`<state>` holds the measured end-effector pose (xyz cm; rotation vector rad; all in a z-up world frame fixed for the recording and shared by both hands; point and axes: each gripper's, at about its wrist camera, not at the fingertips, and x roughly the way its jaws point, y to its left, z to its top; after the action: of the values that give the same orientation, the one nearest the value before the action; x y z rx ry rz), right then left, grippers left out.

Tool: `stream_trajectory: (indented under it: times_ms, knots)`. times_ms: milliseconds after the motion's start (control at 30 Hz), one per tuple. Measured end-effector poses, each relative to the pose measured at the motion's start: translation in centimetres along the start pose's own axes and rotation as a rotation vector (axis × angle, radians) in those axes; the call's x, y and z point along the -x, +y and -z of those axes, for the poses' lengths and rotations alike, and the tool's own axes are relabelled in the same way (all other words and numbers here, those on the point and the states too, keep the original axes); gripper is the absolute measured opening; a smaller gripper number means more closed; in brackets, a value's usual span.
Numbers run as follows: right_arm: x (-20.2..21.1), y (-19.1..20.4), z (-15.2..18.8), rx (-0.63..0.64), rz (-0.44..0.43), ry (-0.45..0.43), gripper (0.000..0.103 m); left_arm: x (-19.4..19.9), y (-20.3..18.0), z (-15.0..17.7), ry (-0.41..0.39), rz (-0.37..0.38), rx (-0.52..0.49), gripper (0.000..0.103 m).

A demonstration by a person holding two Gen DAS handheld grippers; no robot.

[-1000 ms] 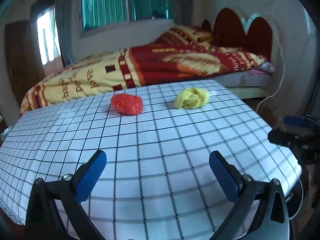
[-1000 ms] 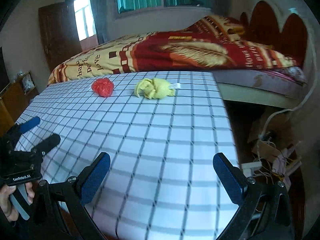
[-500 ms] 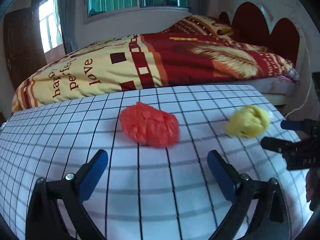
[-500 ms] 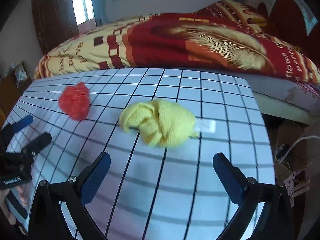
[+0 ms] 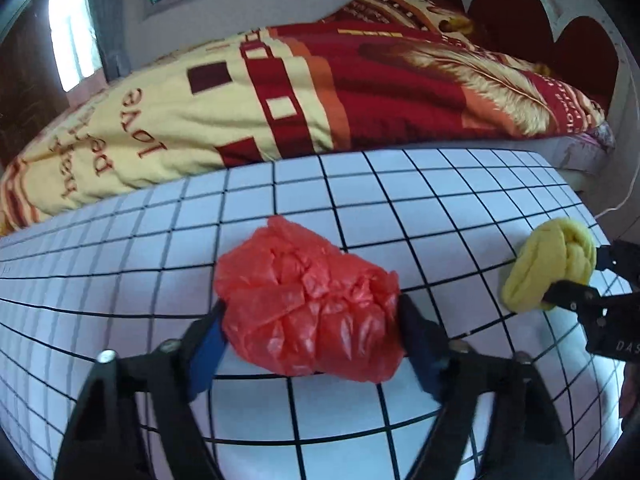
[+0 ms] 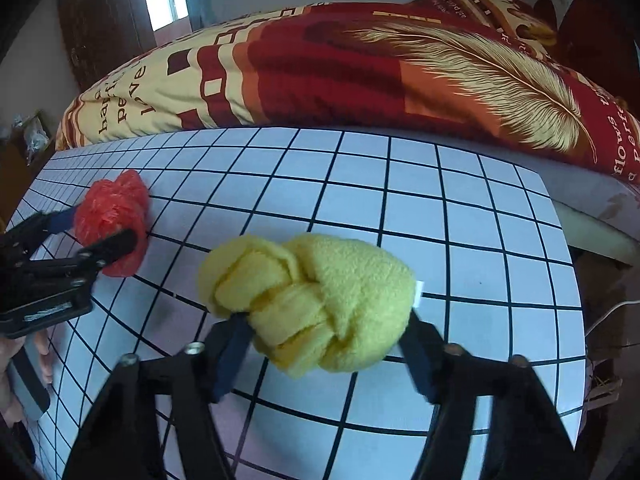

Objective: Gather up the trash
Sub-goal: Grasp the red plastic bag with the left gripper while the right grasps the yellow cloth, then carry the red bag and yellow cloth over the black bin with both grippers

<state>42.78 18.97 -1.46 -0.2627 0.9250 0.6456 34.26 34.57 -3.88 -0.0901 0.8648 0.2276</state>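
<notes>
While both grippers sit low over the checked surface (image 5: 400, 200), each one has its own bit of trash between the fingers. The left gripper (image 5: 312, 320) has just been closing, and its blue pads now press on either side of the crumpled red plastic bag (image 5: 308, 304), which looks like it rests on the surface a bit in from the edge nearest the bed (image 5: 280, 100). Same deal on the other side: the right gripper (image 6: 324, 332) has just been closing too, and its pads squeeze the knotted yellow cloth (image 6: 312, 304), with a small white tag poking out on the cloth's right. Going by the bed, the yellow cloth sits toward the headboard end and the red bag toward the foot end, well apart. Part of a hand (image 6: 16, 380) shows on the left gripper's handle.
</notes>
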Motion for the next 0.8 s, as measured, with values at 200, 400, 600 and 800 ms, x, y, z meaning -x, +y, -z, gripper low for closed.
stream_trajectory:
  times_ms: [200, 400, 600, 800]
  knots:
    - [1.4, 0.4, 1.0, -0.006, -0.040, -0.018, 0.042, 1.9, 0.3, 1.4, -0.042, 0.068, 0.011, 0.040]
    - [4.9, -0.2, 3.7, -0.049, -0.045, -0.075, 0.042, 6.6, -1.5, 3.8, -0.124, 0.087, -0.042, 0.039]
    - [10.4, -1.2, 8.4, -0.090, -0.037, -0.108, 0.042, 11.8, -4.8, 7.2, -0.167, 0.121, -0.101, 0.039]
    - [16.7, -1.4, 14.0, -0.112, -0.024, -0.137, 0.042, 16.2, -7.4, 9.9, -0.181, 0.147, -0.114, 0.039]
